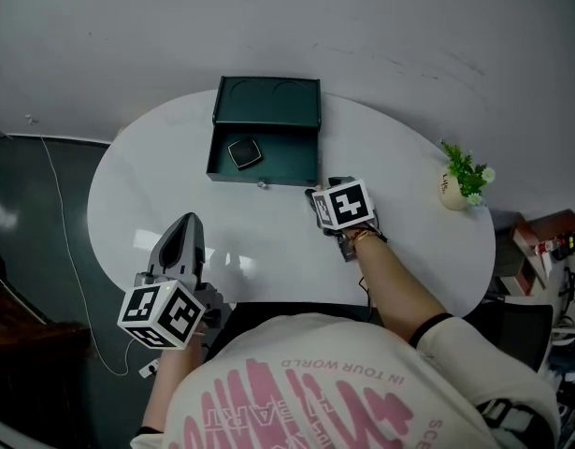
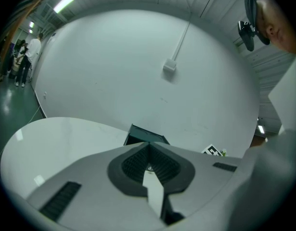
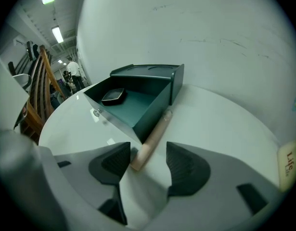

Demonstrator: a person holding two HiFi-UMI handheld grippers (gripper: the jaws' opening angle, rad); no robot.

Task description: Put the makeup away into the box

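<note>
Left gripper (image 2: 148,146): jaws together, nothing between them. It sits at the near rim of the table (image 1: 128,195), pointing across it. Bare white top lies ahead of it all the way to the box (image 1: 266,101), which is far ahead and slightly to its right.

Right gripper (image 3: 148,148): pitched down at the table, jaws partly apart. The near end of the tube (image 3: 155,134) lies between the pads, just beside the left one, with a clear gap to the right one; it is not clamped.

The tube lies flat on the table. It runs straight ahead of the right gripper along the outside of the drawer (image 3: 150,110). I cannot tell whether it touches that wall.

Room: the drawer's front corner is close ahead-left of the left jaw. To the right and ahead-right the table is open out to its rim. The pot (image 3: 288,162) stands far right, by that rim.

The box is dark green, with the drawer pulled out toward the gripper and a small knob (image 3: 96,112) on the drawer front. One dark compact (image 3: 113,96) lies flat on the drawer floor, far ahead-left, with open floor around it.
</note>
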